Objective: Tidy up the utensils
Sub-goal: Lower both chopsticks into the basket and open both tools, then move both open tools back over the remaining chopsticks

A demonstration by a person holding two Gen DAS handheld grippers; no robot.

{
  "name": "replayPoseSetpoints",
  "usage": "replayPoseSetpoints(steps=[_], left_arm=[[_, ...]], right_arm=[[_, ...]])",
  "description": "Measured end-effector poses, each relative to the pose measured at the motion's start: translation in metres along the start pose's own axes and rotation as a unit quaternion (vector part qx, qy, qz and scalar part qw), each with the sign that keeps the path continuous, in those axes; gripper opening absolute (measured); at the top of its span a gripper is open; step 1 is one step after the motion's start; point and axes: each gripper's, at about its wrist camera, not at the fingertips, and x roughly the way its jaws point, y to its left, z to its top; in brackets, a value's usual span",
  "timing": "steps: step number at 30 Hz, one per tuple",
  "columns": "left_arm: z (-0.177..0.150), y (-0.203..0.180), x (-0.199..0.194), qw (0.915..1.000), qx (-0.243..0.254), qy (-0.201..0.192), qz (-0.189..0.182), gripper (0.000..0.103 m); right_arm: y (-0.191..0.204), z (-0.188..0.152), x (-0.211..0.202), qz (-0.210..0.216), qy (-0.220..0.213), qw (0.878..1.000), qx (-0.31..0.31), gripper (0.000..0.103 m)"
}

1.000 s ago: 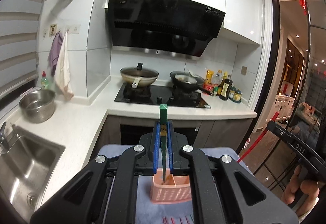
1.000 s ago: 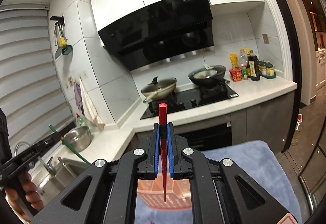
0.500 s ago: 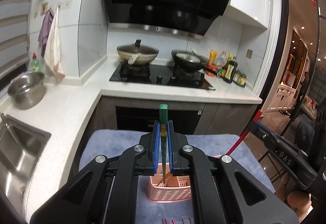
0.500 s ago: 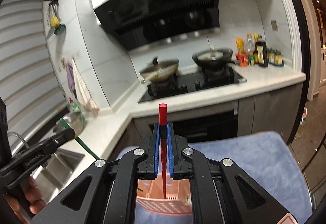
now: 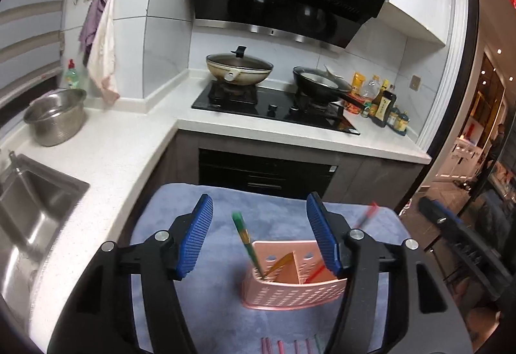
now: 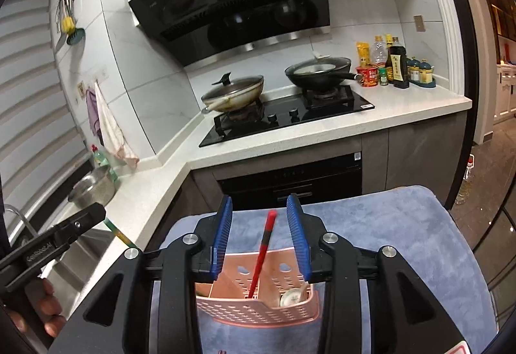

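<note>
A pink perforated utensil basket [image 5: 292, 291] stands on a blue towel [image 5: 206, 296]. A green chopstick [image 5: 246, 242] leans in its left compartment. A red chopstick [image 6: 262, 252] leans in the middle of the basket [image 6: 258, 305], beside a small white spoon [image 6: 292, 296]. My left gripper [image 5: 259, 238] is open and empty above the basket. My right gripper [image 6: 259, 239] is open and empty, with the red chopstick standing free between its jaws. Several more chopsticks [image 5: 290, 346] lie on the towel at the near edge.
A white counter [image 5: 106, 154] runs from a steel sink [image 5: 32, 209] past a steel pot [image 5: 54, 120] to a black hob [image 5: 274, 109] with two pans. Bottles [image 6: 396, 67] stand at the counter's right end. The towel [image 6: 403, 225] extends right.
Both grippers have opened. The green chopstick and the red chopstick have dropped out of the jaws and now stand in the basket. Both views have tilted downwards.
</note>
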Motion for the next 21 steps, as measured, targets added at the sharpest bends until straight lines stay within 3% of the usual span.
replayPoseSetpoints(steps=[4, 8, 12, 21], left_arm=[[-0.011, 0.002, -0.016, 0.9997, 0.013, 0.001, 0.021, 0.063], [-0.037, 0.009, -0.034, 0.9992, 0.017, 0.011, 0.034, 0.071], [-0.073, 0.018, -0.041, 0.9981, 0.016, 0.038, 0.045, 0.073], [-0.183, 0.041, -0.05, 0.988, 0.017, 0.141, 0.06, 0.073]], right_arm=[[-0.007, -0.009, -0.032, 0.0, -0.011, 1.0, 0.0, 0.047], [-0.015, -0.036, -0.056, -0.007, 0.003, 1.0, -0.01, 0.049], [-0.026, -0.085, -0.073, -0.025, 0.048, 0.998, -0.02, 0.049], [-0.034, -0.198, -0.094, -0.062, 0.153, 0.984, -0.065, 0.049]])
